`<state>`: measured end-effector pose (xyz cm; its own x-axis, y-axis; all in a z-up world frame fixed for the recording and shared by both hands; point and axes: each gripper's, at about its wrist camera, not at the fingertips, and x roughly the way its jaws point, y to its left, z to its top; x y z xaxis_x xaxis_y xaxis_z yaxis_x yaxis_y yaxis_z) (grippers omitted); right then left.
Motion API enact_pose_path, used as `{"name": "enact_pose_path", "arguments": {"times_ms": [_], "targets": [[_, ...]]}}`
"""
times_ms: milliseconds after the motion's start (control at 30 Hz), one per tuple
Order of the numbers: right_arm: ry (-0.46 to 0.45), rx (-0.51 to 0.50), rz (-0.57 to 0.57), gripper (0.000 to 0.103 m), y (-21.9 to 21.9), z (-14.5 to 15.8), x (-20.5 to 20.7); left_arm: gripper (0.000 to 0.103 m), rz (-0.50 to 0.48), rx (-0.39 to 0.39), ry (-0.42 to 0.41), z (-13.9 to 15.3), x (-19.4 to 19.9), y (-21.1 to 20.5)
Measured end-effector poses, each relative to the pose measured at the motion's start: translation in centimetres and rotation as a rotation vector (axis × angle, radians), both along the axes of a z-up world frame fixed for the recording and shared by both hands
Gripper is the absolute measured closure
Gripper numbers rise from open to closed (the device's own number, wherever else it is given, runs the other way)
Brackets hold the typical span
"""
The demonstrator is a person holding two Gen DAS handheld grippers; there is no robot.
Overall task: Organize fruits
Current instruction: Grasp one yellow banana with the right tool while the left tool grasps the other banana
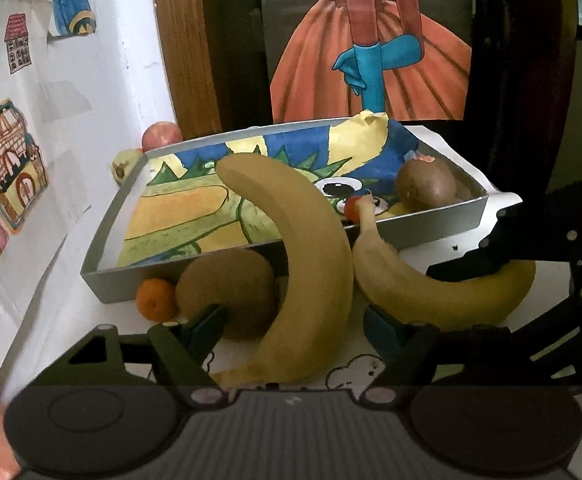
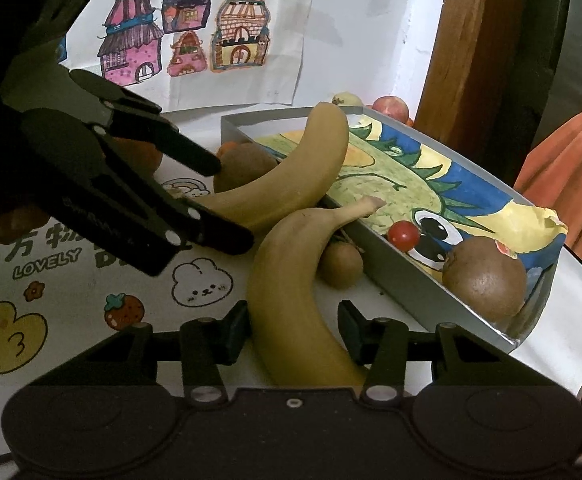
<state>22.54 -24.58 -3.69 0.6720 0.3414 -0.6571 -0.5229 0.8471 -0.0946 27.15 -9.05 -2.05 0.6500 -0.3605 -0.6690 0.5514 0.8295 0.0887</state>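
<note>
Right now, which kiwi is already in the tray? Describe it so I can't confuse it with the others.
Find the shallow grey tray lined with a colourful cartoon drawing. In its corner nearest the right gripper sits a large brown kiwi, a cherry tomato just beyond it. The other kiwis lie outside the tray on the table, by the bananas; this one alone sits within the walls.

Two yellow bananas (image 2: pixel 291 184) (image 2: pixel 295 300) lie on the table, both leaning over the grey tray's (image 2: pixel 411 280) near wall. Inside the tray lie a brown kiwi (image 2: pixel 485 284) and a small red tomato (image 2: pixel 403 235).
</note>
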Motion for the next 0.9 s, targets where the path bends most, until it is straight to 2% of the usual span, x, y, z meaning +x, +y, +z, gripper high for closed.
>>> {"name": "enact_pose_path", "arguments": {"times_ms": [100, 200, 533, 733, 900], "targets": [[-0.003, 0.002, -0.001, 0.053, -0.1, 0.0, -0.1, 0.028, 0.003, 0.013, 0.006, 0.2, -0.1, -0.3], [-0.007, -0.002, 0.001, 0.054, -0.1, 0.2, -0.3, 0.038, 0.005, 0.035, 0.033, 0.3, -0.2, -0.6], [-0.011, -0.007, 0.010, 0.055, -0.3, 0.2, -0.4, 0.041, -0.012, 0.044, 0.078, -0.3, 0.5, -1.5], [0.000, -0.017, 0.011, 0.052, 0.2, -0.2, 0.2, 0.043, 0.024, 0.043, 0.106, -0.9, 1.5, -2.0], [0.014, 0.001, 0.008, 0.055, 0.2, -0.2, 0.5, 0.052, 0.052, 0.040, 0.111, -1.1, 2.0, -1.9]]}}
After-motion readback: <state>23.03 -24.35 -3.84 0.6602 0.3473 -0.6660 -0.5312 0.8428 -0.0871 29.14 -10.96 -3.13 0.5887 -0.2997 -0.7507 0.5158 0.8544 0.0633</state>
